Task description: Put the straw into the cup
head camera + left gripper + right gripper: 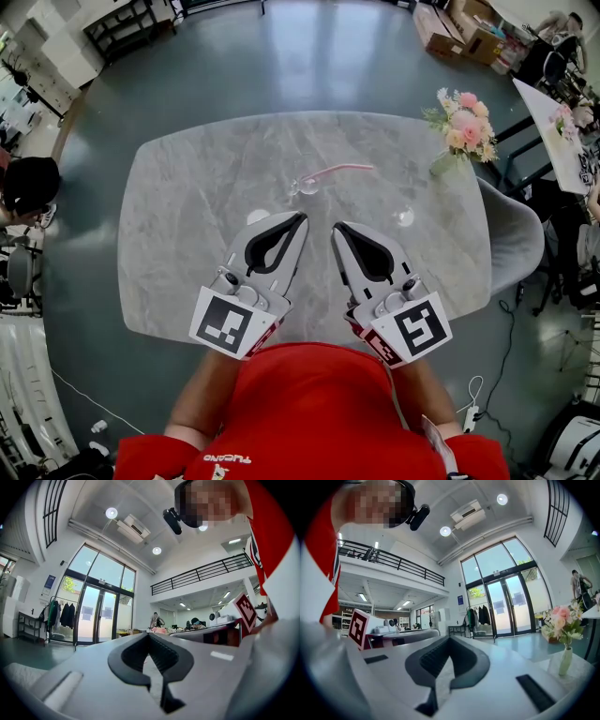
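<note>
Head view: the left tool (301,217) and the right tool (337,228) sit side by side over the near half of the marble table (178,197). Each has its jaws pressed together on nothing. Beyond them the pink straw (339,170) lies flat on the table, one end by a small clear cup (307,185). A flower bouquet (464,127) stands at the far right.

a big open-plan workplace, half office and half lab. far ahead of the left gripper (301,218) stand tall glass doors (99,615) with a coat rack (62,614) beside them, and a mezzanine railing (201,573) runs above. a ceiling air-conditioning unit (133,527) sits among round lights (very high up). a seated person (196,623) works beyond the gripper. cardboard boxes (467,28) lie on the grey floor (309,56) past the marble surface (178,216).
</note>
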Demonstrator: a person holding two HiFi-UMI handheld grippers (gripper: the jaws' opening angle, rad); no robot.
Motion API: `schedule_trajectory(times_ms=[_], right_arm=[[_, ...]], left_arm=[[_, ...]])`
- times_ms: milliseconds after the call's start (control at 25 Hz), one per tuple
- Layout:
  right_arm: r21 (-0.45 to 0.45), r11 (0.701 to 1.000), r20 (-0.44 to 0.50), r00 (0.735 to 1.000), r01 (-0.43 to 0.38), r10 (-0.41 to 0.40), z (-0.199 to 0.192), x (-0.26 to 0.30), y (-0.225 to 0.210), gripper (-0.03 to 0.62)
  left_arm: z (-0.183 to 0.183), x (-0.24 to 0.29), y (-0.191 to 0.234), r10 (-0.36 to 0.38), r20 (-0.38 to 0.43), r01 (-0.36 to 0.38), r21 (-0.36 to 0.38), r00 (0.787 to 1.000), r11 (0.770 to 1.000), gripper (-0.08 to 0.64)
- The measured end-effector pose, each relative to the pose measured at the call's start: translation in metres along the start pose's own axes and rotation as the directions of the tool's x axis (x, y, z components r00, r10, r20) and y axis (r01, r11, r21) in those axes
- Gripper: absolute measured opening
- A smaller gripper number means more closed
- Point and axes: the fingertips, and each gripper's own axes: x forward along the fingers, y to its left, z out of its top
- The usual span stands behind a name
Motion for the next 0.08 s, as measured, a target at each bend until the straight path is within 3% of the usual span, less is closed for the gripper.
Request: schedule_trajectory(times_ms=[80], right_arm=[[-0.002, 1.0, 0.0, 1.0, -0.001, 0.001, 0.0004, 0.0002, 0.0001, 0.0]], left_arm=[[0.0, 0.0003, 0.0, -0.001, -0.001, 0.001, 0.001, 1.0, 1.0, 0.006]])
